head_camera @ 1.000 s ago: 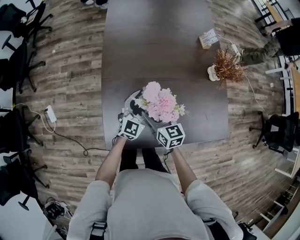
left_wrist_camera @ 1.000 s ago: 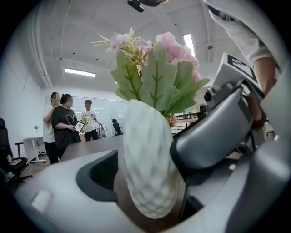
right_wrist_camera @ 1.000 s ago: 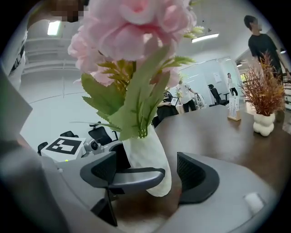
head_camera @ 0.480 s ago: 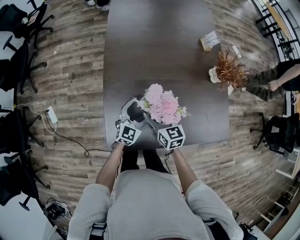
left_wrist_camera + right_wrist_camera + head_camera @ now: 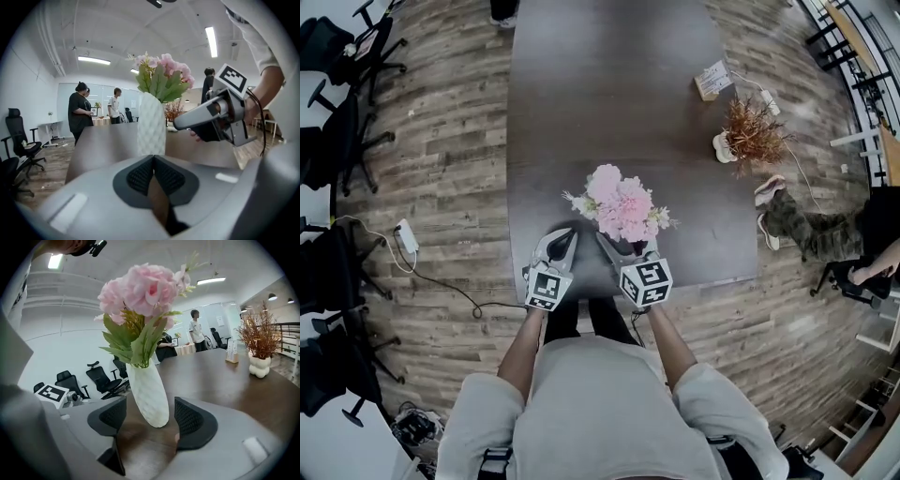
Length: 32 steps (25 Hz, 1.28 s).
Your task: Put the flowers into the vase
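One white textured vase (image 5: 145, 390) stands on the dark table (image 5: 609, 112), and the one bunch of pink flowers (image 5: 140, 291) already sits in it, stems down in its mouth and blooms spread above the rim. So the task appears done or nearly so.

Two grippers are near the vase. The left gripper (image 5: 568, 234) is beside the vase and clear of it; its jaws have just closed fully, pad against pad, with nothing between them. The right gripper (image 5: 149, 420) faces the vase; its jaws have just been closing but stand wide apart. The foot of the vase shows in the gap between them, with table visible on either side, so no pad presses on it.

The vase looks like ceramic: hard, likely brittle, and its ribbed skin should give some grip. It narrows to a small foot and carries a broad head of blooms, so it probably tips easily. Any hold is best taken on its wider body. The petals look soft and easily crushed, so the flowers should be held by their stems.

One dried arrangement (image 5: 750, 131) in a white pot stands well away from the vase.
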Motion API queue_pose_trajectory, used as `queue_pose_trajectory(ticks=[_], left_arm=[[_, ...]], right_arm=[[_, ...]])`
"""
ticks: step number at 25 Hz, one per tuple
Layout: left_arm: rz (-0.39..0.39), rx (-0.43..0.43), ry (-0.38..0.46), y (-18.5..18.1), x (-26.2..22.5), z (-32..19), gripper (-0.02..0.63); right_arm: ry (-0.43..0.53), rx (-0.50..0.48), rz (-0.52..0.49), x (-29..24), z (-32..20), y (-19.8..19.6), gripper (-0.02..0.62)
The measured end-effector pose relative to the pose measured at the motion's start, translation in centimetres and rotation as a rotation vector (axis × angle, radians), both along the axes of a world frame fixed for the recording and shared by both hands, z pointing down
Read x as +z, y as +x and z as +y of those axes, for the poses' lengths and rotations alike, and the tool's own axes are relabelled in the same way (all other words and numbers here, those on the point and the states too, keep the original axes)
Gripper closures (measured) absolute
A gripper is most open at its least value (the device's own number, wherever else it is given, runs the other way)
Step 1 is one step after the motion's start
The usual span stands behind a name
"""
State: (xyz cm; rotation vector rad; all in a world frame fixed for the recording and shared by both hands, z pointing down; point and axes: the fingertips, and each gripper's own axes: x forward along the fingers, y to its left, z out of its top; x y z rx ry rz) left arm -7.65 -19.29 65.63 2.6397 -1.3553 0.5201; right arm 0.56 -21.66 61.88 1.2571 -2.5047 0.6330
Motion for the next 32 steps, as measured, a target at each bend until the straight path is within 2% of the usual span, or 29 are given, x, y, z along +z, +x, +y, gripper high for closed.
queue_pose_trajectory(ticks=[5,11,12,15,19,25,32], left_arm=[[0.004,0.013,0.014,0.9,-1.0,1.3,0.595],[0.041,0.046,0.050,3.9,-4.1,1.0,0.595],[0.042,0.047,0.057,4.3,-4.5,1.2,0.595],[0.056,0.048,0.079,5.3,-6.0,1.7,0.595],[0.051,0.064,0.116,6.3,-7.8,2.5,0.595],[0.051,0.110,0.164,7.0,-10.8,3.6,0.595],[0.066,0.192,0.193,5.7,-13.5,6.7,0.595]], right_arm=[[0.002,0.054,0.027,0.3,2.5,2.1,0.339],[0.076,0.192,0.063,-1.9,3.2,7.6,0.544],[0.073,0.207,0.053,-2.1,3.5,8.5,0.598],[0.085,0.230,0.007,-3.2,4.2,10.4,0.598],[0.132,0.226,0.008,-4.6,5.0,11.1,0.598],[0.205,0.250,0.014,-7.4,5.9,10.4,0.598],[0.283,0.323,0.044,-10.7,9.5,7.5,0.600]])
